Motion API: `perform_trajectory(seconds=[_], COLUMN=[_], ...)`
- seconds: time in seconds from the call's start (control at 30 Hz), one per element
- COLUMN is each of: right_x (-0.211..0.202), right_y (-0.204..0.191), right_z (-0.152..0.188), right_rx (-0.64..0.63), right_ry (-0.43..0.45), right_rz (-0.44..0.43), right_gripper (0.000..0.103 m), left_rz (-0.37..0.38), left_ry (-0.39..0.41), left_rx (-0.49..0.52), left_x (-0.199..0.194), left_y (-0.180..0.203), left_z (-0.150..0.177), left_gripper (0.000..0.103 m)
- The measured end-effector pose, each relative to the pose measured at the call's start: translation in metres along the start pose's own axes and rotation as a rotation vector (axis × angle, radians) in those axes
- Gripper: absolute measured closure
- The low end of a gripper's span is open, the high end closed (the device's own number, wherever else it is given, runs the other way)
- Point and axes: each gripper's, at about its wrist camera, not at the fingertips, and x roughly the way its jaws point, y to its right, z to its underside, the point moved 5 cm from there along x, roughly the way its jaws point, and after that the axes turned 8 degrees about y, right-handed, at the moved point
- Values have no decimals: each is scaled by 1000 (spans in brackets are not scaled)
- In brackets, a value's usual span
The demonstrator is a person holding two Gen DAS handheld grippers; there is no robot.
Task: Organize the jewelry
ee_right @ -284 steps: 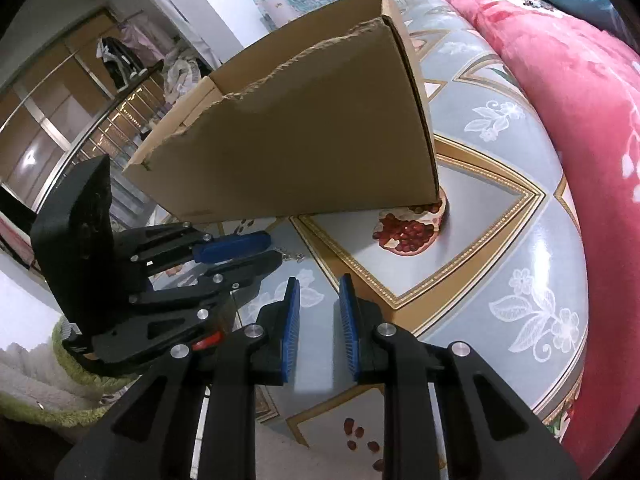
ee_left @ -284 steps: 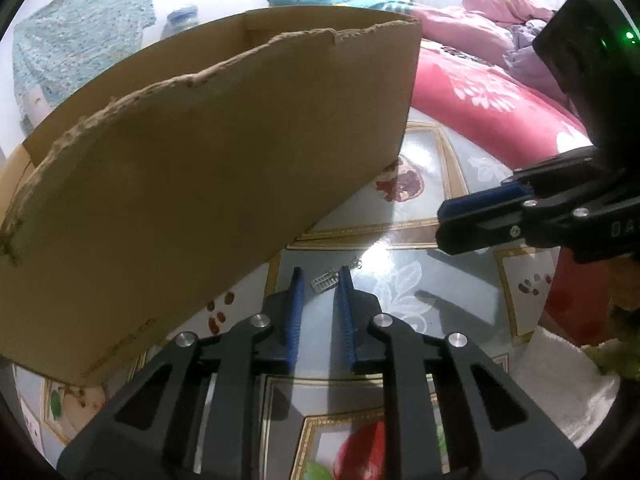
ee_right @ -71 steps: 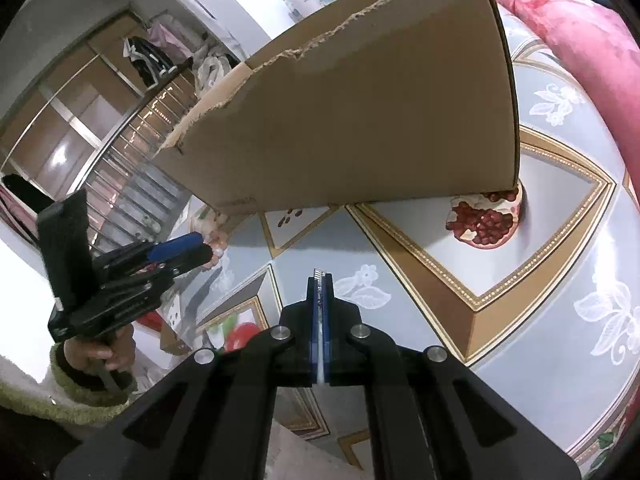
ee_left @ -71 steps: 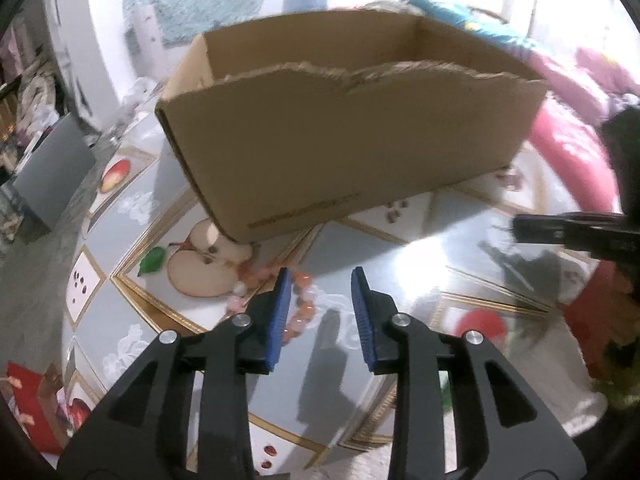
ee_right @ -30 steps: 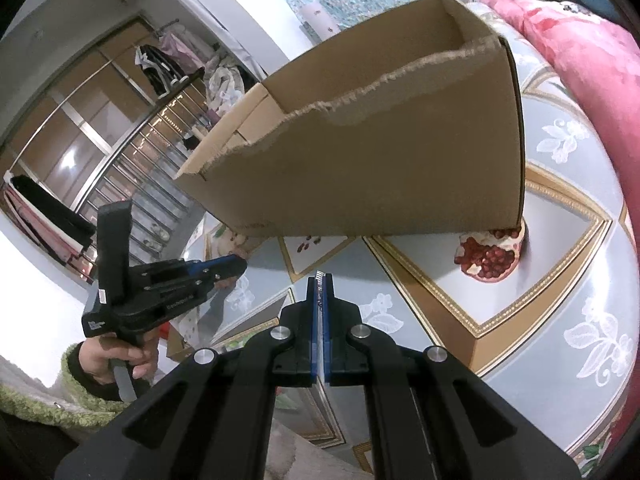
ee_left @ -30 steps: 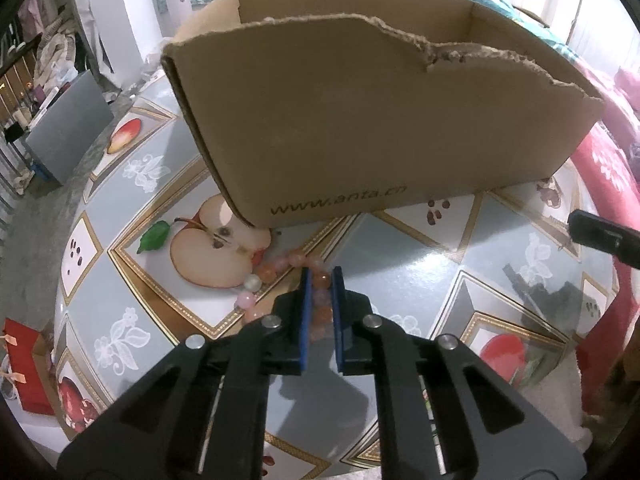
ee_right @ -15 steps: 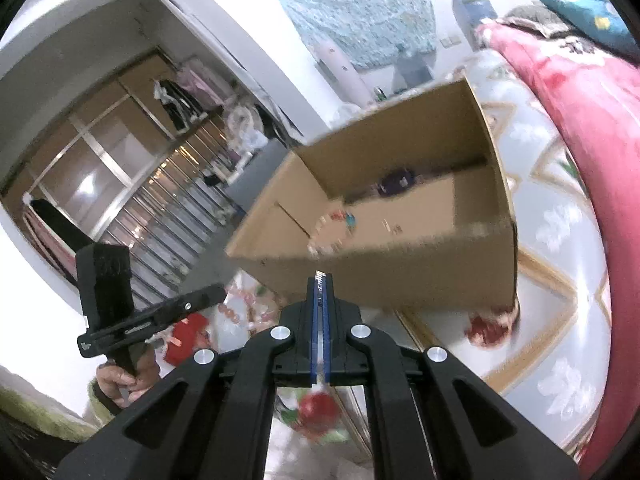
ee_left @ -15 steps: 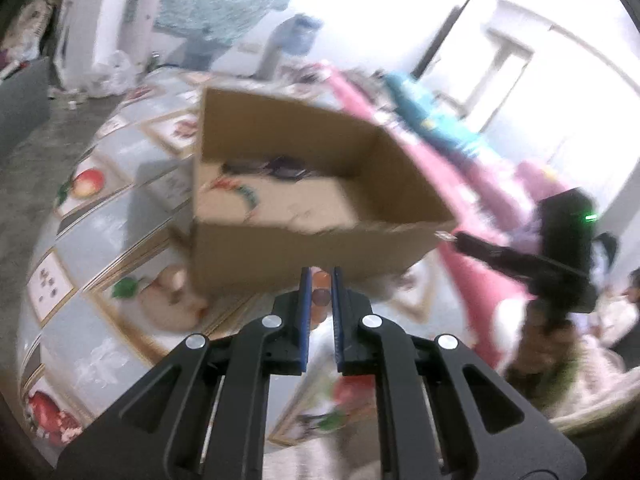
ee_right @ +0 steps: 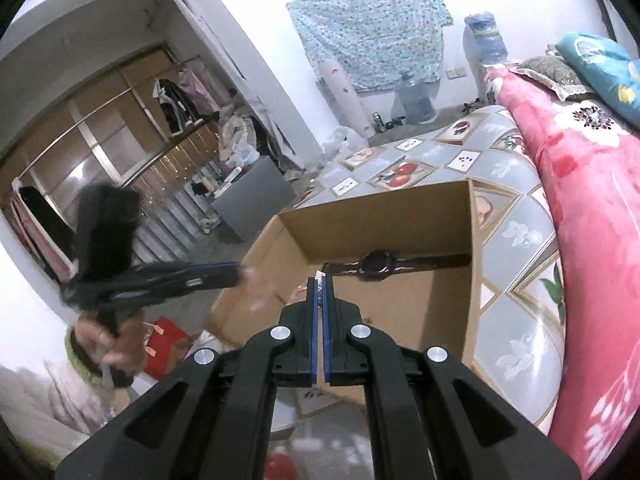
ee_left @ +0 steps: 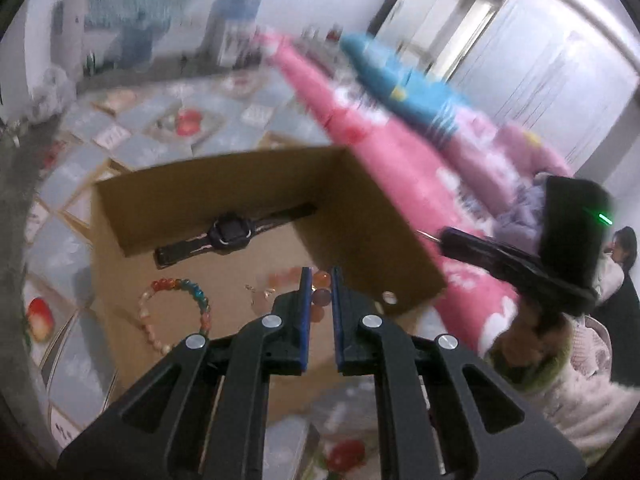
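Note:
An open cardboard box [ee_left: 224, 176] stands on the fruit-patterned tabletop [ee_right: 516, 240]. On its floor lie a dark wristwatch [ee_left: 230, 232], a multicoloured bead bracelet [ee_left: 176, 308] and small earrings [ee_left: 260, 292]. My left gripper [ee_left: 320, 276] hangs over the box's near wall, shut on a pink and orange bead bracelet [ee_left: 321, 298]. My right gripper [ee_right: 320, 280] is over the box's near edge, shut on a small silver jewelry piece [ee_right: 320, 275] that sticks out at the tips. The watch [ee_right: 378, 262] lies beyond it. Each view shows the other gripper: the right one [ee_left: 444, 236], and the blurred left one [ee_right: 236, 270].
Pink floral bedding [ee_right: 592, 208] runs along the table's right side, with a blue pillow [ee_left: 400, 88] on it. A red bag [ee_right: 164, 344] and a grey bin [ee_right: 256, 196] sit on the floor at the left. A person's hand [ee_right: 116, 344] holds the left gripper.
Both grippers have risen from table level to above the box's open top. The left one lifted the pink bead bracelet off the table; the box's inside has come into view.

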Motion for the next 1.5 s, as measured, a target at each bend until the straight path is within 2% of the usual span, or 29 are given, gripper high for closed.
perform_trajectory(seconds=[0.17, 0.23, 0.3, 0.43, 0.47, 0.53, 0.57, 0.63, 0.7, 0.87, 1.0, 1.17, 1.3, 1.4, 1.5], right_x=[6, 8, 8, 12, 13, 16, 17, 23, 31, 72, 116, 171, 198, 206, 195], right_y=[22, 30, 35, 41, 42, 44, 44, 42, 37, 19, 4, 0, 9, 18, 20], right_z=[-6, -8, -9, -6, -5, -4, -4, -5, -6, -4, 3, 13, 22, 24, 16], right_rx=[30, 35, 42, 42, 44, 46, 46, 43, 38, 8, -68, -127, -144, -143, -103], right_ry=[0, 1, -1, -17, -22, -37, -45, -69, -114, -290, -429, -574, -641, -660, -625], right_rz=[-10, -13, -20, -15, -13, -5, -2, -1, 0, 15, 64, 146, 215, 264, 251], right_gripper=[101, 101, 101, 101, 101, 101, 101, 101, 101, 101, 101, 101, 101, 98, 95], left_rz=[-86, -104, -135, -134, -127, -126, -126, -124, -126, -150, -183, -222, -237, -240, -241], left_ry=[-217, -268, -301, -352, -360, -372, -362, -315, -264, -58, 90, 173, 227, 246, 261], left_rx=[-43, -44, -23, -10, -12, -28, -38, -58, -82, -114, -111, -135, -179, -202, -210], left_x=[99, 126, 148, 177, 180, 182, 178, 166, 143, 58, -8, -48, -68, -74, -78], left_y=[-20, -23, -23, -17, -16, -17, -19, -24, -29, -45, -56, -72, -89, -97, -101], left_z=[-20, -19, -19, -14, -13, -11, -13, -20, -29, -44, -29, 3, 28, 39, 47], left_gripper=[95, 95, 94, 94, 91, 78, 72, 71, 65, 50, 36, 35, 34, 33, 33])
